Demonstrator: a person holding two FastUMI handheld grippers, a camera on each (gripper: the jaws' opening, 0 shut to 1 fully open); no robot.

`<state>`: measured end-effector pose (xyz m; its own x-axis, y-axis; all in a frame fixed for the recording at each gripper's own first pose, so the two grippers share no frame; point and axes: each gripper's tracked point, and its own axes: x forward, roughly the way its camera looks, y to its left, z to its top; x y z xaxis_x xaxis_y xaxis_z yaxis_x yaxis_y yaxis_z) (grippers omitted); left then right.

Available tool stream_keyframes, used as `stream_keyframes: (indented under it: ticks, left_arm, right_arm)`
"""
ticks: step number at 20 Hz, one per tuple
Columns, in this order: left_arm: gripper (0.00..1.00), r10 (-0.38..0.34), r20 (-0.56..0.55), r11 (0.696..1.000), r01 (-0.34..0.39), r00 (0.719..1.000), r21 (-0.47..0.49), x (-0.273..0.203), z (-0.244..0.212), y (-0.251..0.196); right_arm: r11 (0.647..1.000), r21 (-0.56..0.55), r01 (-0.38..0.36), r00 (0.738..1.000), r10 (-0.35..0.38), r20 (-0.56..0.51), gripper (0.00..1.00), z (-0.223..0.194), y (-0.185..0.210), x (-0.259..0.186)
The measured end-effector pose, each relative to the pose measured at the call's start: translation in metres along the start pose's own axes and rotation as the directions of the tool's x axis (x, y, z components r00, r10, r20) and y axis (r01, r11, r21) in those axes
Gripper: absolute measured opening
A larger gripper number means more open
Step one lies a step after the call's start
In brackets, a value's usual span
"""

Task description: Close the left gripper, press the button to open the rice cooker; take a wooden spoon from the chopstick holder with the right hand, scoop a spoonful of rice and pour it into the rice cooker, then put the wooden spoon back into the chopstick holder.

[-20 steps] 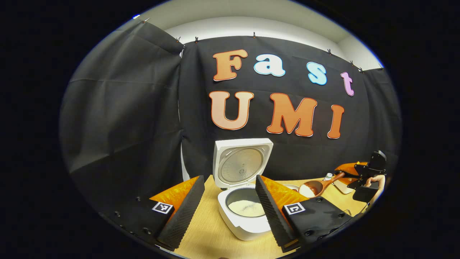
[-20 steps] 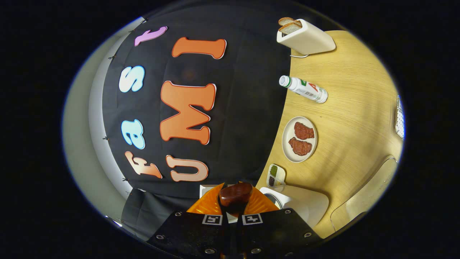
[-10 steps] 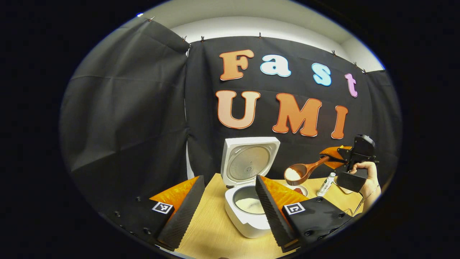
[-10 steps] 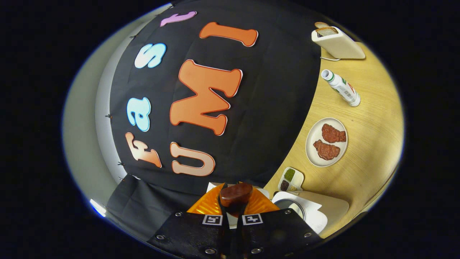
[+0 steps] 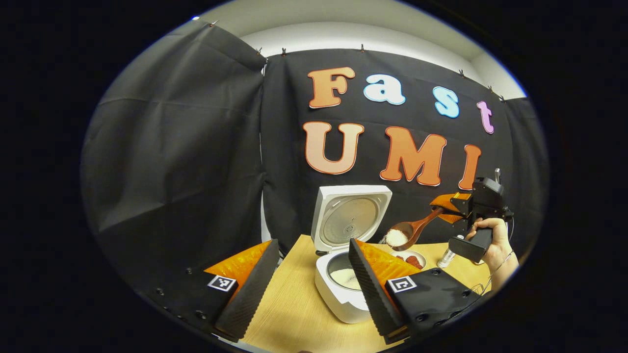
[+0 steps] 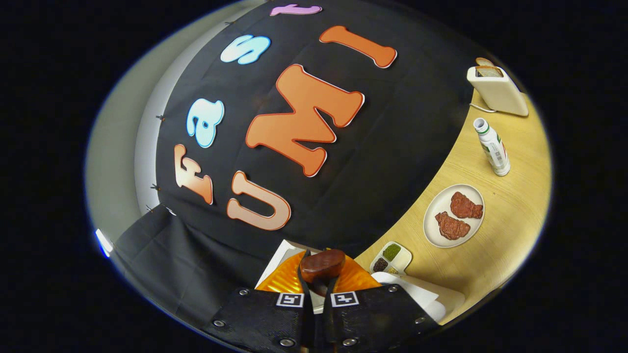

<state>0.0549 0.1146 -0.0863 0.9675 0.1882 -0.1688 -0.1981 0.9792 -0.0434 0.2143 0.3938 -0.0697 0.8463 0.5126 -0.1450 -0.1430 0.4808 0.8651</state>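
- Rice cooker: a white, rounded-square body is seen on the wood-grain table, its lid raised upright, a ribbed metal disc inside it; white grains lie in the round pot.
- Left gripper: its jaws are spread wide, ridged pads framing the cooker.
- Wooden spoon: glossy brown, its bowl heaped with rice, it is held in the air to the right of the lid.
- Right gripper: its jaws are pinched on the spoon's handle.
- Round plate: two reddish slabs are carried on it.

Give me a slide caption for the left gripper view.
Right gripper carries a wooden spoon of rice toward the open rice cooker.
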Motion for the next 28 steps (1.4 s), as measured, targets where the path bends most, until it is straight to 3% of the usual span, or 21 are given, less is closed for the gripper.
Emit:
stream_keyframes:
  ticks: [17, 20, 28]
  left_arm:
    - [0.96, 0.024, -0.021, 1.000, -0.024, 1.000, -0.011, -0.001, -0.003, 0.001]
    - [1.00, 0.024, -0.022, 1.000, -0.024, 0.999, -0.010, -0.001, -0.002, 0.001]
    - [0.96, 0.024, -0.028, 1.000, -0.024, 0.999, -0.011, -0.001, -0.003, 0.001]
  right_arm:
    - [0.970, -0.236, -0.057, 0.998, 0.055, -0.018, 0.06, -0.010, 0.026, 0.009]
    - [0.959, -0.280, -0.053, 0.999, 0.052, -0.012, 0.06, -0.010, 0.026, 0.011]
    - [0.916, -0.391, -0.091, 0.996, 0.090, -0.020, 0.06, -0.015, 0.036, 0.009]
